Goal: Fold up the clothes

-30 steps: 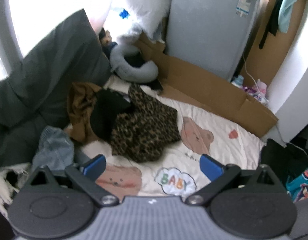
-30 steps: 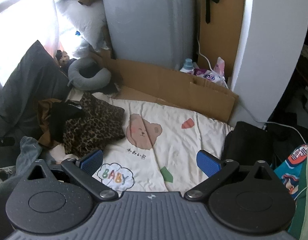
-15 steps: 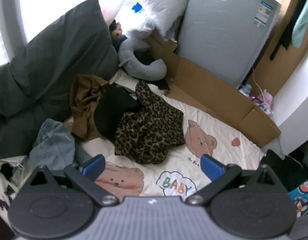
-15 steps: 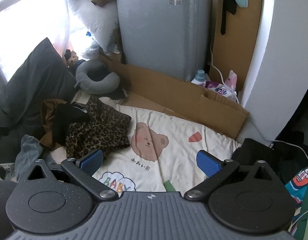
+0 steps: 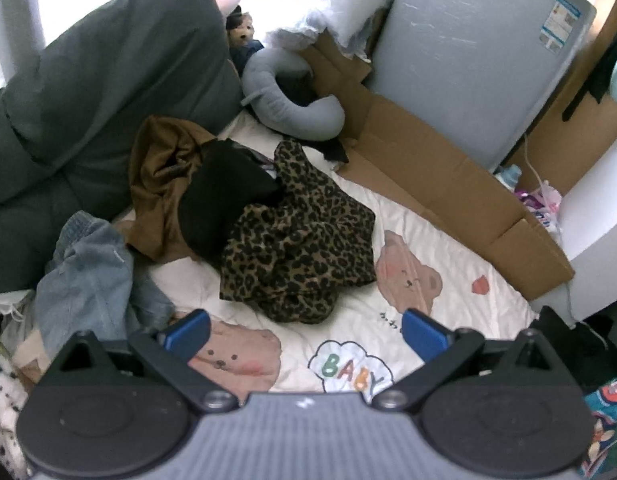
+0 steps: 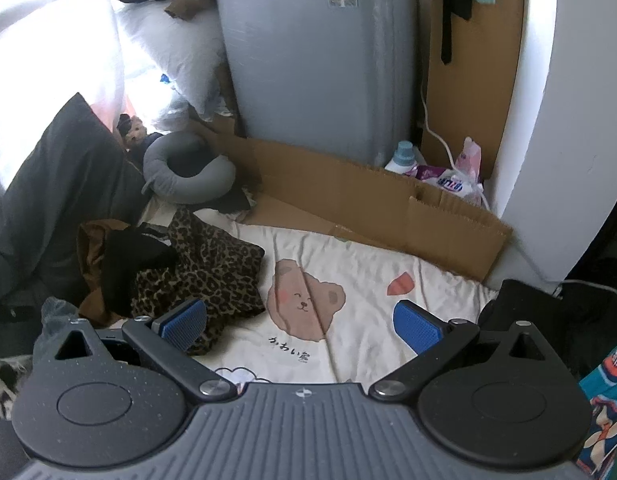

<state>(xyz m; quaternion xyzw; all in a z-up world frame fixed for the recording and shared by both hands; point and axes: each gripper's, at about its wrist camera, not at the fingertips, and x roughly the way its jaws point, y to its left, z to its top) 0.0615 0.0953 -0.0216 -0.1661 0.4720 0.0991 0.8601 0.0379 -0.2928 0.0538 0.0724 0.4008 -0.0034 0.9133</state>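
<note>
1. Landmark: the bear quilt [image 5: 448, 320], cream, printed with bears and a "BABY" cloud [image 5: 350, 368].
2. Your left gripper [image 5: 304, 332] hovers over the quilt's near edge, fingers [image 5: 186, 334] spread wide, grasping nothing.
3. Your right gripper [image 6: 300, 322] hangs above the quilt's middle, fingers [image 6: 416, 328] likewise released and empty.
4. The leopard garment [image 5: 300, 240] lies crumpled on the quilt's left half; its long axis runs from the far left toward the near right, a narrow end pointing at the far edge.
5. A black garment [image 5: 224, 196] overlaps the leopard garment's left side; a brown garment [image 5: 160, 176] lies farther left, at the quilt's left edge.
6. Jeans [image 5: 88, 272] are heaped off the quilt's near-left corner.
7. A grey neck pillow [image 5: 292, 112] sits at the quilt's far-left corner; cardboard [image 5: 448, 184] borders the far edge.
8. A dark cushion [image 5: 88, 92] leans left of the quilt.
</note>
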